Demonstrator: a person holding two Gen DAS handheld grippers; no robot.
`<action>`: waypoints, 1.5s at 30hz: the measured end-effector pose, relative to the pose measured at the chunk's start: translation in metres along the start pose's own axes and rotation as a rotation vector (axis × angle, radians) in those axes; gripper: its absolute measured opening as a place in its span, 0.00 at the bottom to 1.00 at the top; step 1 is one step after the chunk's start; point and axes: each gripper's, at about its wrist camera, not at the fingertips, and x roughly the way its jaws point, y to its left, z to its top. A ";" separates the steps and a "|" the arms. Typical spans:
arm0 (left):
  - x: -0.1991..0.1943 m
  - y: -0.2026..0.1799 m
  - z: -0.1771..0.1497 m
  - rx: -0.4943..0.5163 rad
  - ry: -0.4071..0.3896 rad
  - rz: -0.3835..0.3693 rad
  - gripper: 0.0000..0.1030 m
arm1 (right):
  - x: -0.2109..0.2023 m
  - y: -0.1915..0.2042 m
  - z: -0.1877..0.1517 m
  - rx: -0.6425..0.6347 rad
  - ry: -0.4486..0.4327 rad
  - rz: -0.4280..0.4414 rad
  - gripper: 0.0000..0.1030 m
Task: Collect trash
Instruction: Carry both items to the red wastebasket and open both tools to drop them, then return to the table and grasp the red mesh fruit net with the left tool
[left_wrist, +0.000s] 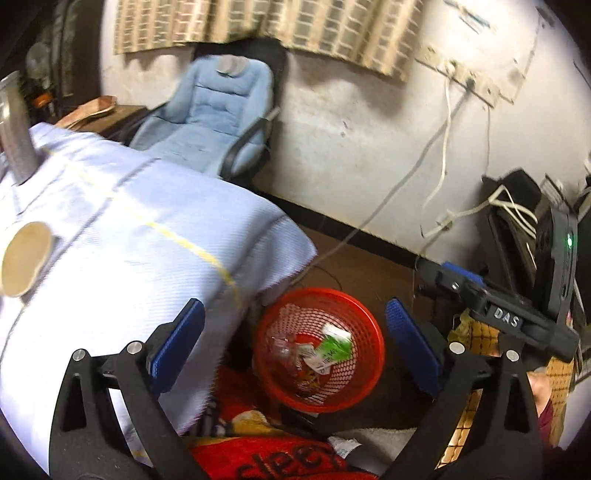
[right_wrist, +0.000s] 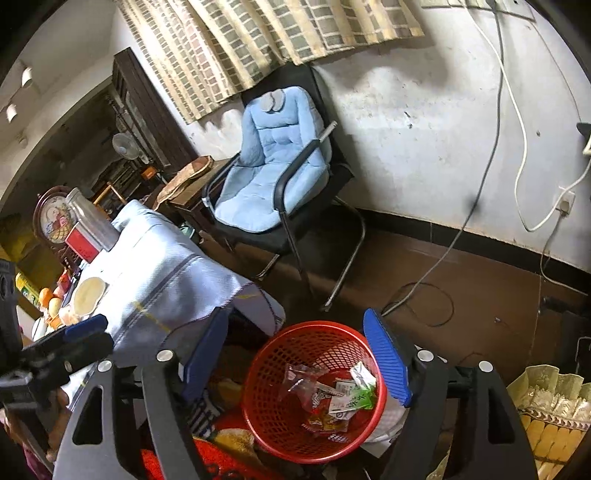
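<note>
A red mesh basket (left_wrist: 356, 380) (right_wrist: 271, 369) stands on the floor by the table corner. Inside lie a green and white wrapper (left_wrist: 332, 347) (right_wrist: 356, 398), crumpled clear plastic (left_wrist: 280, 343) (right_wrist: 299, 376) and a red wrapper (right_wrist: 325, 421). My left gripper (left_wrist: 293, 310) hangs over the basket, open wide, its blue pads (left_wrist: 192, 317) bare. My right gripper (right_wrist: 295, 317) is also above the basket, open with nothing between its pads (right_wrist: 388, 354). Each gripper shows at the edge of the other's view, the right one (left_wrist: 456, 275) beside the left one (right_wrist: 86, 328).
A table under a light blue cloth (left_wrist: 129, 240) (right_wrist: 166, 280) carries a metal tin (left_wrist: 14, 129) and a round beige disc (left_wrist: 26, 258). A blue cushioned chair (right_wrist: 273, 166) stands by the wall. Cables (right_wrist: 424, 295) trail on the brown floor. A red printed cloth (left_wrist: 258, 461) lies below the basket.
</note>
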 end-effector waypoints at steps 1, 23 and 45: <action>-0.006 0.005 0.000 -0.011 -0.011 0.008 0.92 | -0.003 0.004 0.000 -0.009 -0.004 0.006 0.73; -0.173 0.242 -0.068 -0.377 -0.181 0.450 0.93 | -0.005 0.157 -0.021 -0.266 0.074 0.176 0.84; -0.150 0.316 -0.100 -0.434 -0.056 0.442 0.94 | -0.017 0.314 -0.134 -0.652 0.123 0.319 0.88</action>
